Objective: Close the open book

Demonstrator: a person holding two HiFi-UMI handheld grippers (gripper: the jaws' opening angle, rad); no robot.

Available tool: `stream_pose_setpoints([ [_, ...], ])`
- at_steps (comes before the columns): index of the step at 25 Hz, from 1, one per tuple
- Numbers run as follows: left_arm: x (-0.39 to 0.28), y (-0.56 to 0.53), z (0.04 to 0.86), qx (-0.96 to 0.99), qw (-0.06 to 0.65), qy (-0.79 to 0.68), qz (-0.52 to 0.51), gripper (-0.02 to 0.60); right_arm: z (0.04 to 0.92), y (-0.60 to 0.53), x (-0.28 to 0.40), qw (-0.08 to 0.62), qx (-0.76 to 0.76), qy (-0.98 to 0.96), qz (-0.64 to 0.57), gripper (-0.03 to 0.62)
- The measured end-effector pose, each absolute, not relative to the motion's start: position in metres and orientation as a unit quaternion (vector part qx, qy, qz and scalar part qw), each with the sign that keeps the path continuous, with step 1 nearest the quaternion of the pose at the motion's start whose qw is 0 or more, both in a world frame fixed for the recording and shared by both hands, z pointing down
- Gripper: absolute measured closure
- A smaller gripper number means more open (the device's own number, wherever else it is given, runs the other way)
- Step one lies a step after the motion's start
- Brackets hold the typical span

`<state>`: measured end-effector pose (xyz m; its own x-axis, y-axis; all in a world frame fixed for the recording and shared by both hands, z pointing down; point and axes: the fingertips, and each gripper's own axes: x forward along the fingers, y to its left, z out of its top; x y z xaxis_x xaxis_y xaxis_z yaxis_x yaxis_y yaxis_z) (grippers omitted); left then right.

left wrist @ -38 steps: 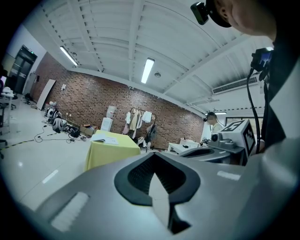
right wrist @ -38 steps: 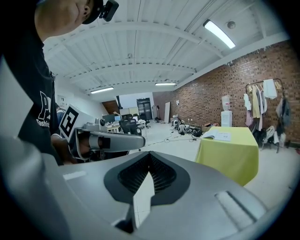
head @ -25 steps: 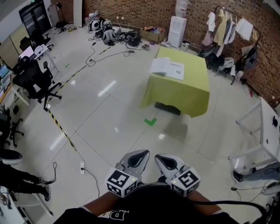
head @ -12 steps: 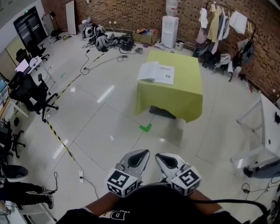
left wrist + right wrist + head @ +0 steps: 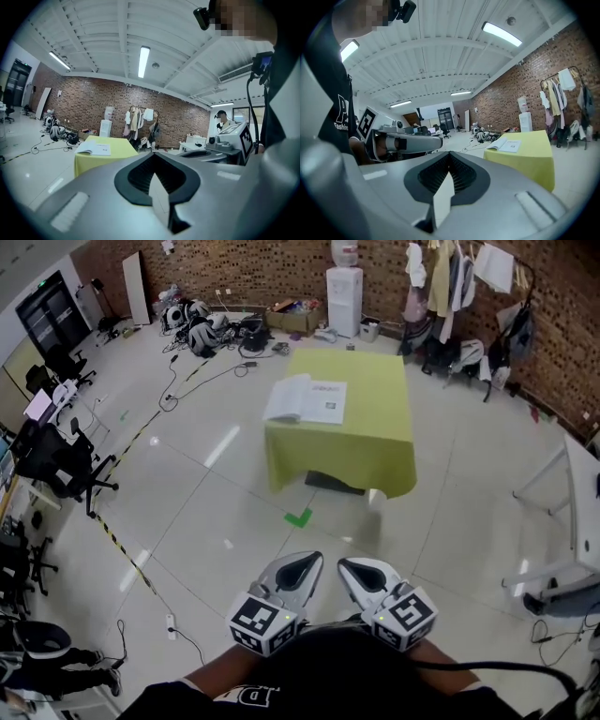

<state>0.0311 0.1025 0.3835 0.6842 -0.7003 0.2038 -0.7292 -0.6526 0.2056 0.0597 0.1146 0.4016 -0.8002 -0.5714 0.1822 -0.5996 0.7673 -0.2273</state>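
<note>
Ahead of the person, well apart from both grippers, a square table draped in a yellow-green cloth (image 5: 370,442) stands on a pale, glossy tiled floor (image 5: 187,502). On the tabletop, towards its left edge in the head view, a white paper book (image 5: 306,399) lies open and flat, pages facing up. At the bottom of the head view the grey left gripper (image 5: 298,570) and grey right gripper (image 5: 367,571) sit side by side, each carrying a marker cube, both pointing towards the table. The left gripper view shows its two jaws pressed together with nothing between them; the right gripper view shows the same, jaws together and empty. A green tape mark (image 5: 298,517) lies on the floor between grippers and table. Beyond the table, along a red brick wall (image 5: 262,268), stand a white water dispenser (image 5: 343,277) and a rack of hanging clothes (image 5: 450,277). Black office chairs (image 5: 56,460) stand far left
</note>
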Motion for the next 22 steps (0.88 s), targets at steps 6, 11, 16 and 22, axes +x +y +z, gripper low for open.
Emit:
stream_pose_setpoints([
  [6,0.081,0.084,0.380,0.915,0.135,-0.375,0.061,0.574,0.402,0.096,0.108,0.036,0.332,-0.931,0.149,0.586],
  [11,0.104,0.071,0.383,0.915,0.130,-0.372,0.087,0.574,0.405,0.080,0.134,0.013,0.338,-0.926,0.165,0.586],
  [16,0.117,0.066,0.382,0.915,0.126,-0.369,0.103,0.574,0.406,0.072,0.145,-0.006,0.338,-0.927,0.166,0.586],
  [22,0.120,0.054,0.394,0.917,0.132,-0.358,0.116,0.574,0.414,0.058,0.151,0.001,0.361,-0.914,0.185,0.586],
])
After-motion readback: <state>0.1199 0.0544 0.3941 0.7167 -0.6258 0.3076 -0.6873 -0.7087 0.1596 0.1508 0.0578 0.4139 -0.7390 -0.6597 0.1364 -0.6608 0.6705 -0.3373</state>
